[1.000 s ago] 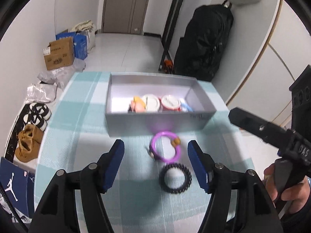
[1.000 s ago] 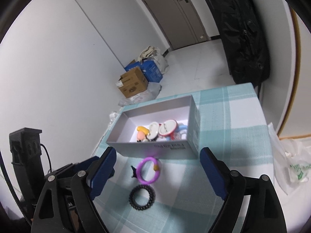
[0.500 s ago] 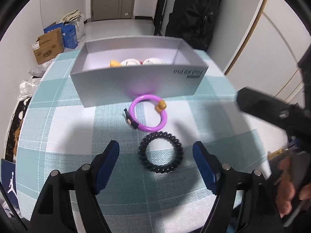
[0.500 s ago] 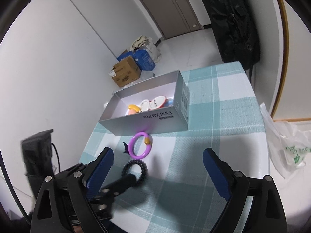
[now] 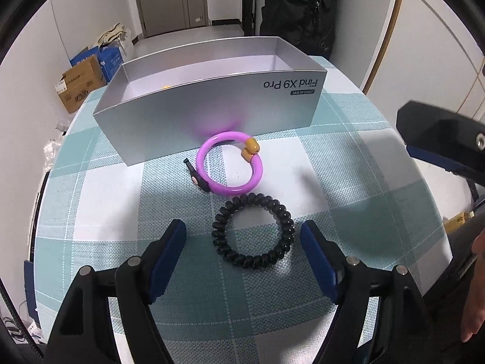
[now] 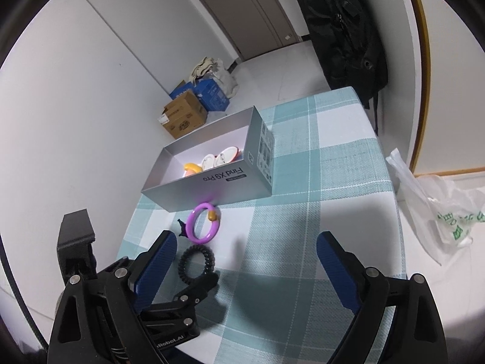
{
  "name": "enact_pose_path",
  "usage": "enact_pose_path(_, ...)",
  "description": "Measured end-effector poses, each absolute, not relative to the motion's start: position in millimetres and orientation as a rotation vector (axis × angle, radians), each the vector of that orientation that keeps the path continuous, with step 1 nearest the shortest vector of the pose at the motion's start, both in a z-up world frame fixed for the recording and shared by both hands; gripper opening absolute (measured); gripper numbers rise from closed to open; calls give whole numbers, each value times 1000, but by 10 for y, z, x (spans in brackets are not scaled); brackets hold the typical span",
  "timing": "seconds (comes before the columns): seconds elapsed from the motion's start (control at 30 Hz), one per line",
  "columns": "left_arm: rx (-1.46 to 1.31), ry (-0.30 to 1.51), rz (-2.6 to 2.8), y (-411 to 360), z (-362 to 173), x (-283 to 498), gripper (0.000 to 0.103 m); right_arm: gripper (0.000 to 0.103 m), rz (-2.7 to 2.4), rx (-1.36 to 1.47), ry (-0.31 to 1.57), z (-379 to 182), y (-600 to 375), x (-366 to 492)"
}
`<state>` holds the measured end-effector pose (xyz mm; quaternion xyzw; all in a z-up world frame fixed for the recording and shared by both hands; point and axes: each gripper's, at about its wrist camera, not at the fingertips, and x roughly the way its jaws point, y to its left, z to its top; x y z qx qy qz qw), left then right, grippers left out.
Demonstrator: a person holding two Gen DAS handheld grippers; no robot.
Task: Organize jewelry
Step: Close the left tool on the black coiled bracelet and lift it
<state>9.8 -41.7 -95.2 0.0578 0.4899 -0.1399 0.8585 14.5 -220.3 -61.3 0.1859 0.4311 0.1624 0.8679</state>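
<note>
A black spiral hair tie (image 5: 253, 231) lies on the checked tablecloth, between the open fingers of my left gripper (image 5: 244, 251), low over the cloth. A purple bracelet (image 5: 229, 163) with orange beads and a black clasp lies just beyond it, against the silver box (image 5: 194, 115). In the right wrist view the hair tie (image 6: 197, 262), the bracelet (image 6: 202, 223) and the box (image 6: 218, 182) with several colourful pieces inside show at left. My right gripper (image 6: 245, 268) is open and empty, above the cloth to the right of the left gripper's finger (image 6: 197, 288).
The box stands on a round table (image 5: 91, 212) covered in teal and white checks. A white plastic bag (image 6: 436, 209) lies off the table's right edge. Cardboard boxes (image 5: 80, 86) and a black bag (image 5: 298, 9) stand on the floor behind.
My left gripper has come down and forward so the black hair tie now sits between its fingers. The right gripper has drawn back and risen a little.
</note>
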Motion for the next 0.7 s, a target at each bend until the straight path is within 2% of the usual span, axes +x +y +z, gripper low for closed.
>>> enact_pose_path(0.17, 119, 1038, -289, -425, -946, 104, 72, 94, 323, 389, 915, -647, -2214, 146)
enact_pose_path(0.23, 118, 1042, -298, -426, -949, 174, 63, 94, 316, 395, 922, -671, -2225, 148)
enact_pose_path(0.3, 119, 1044, -314, -426, -933, 197, 47, 94, 305, 385, 929, -691, -2218, 156)
enact_pose_path(0.5, 31, 1075, -364, -293, -909, 236, 41, 94, 292, 361, 940, -747, -2160, 187)
enact_pose_path(0.7, -107, 1067, -397, -49, -775, 301, 40, 94, 309, 321, 952, -799, -2040, 198)
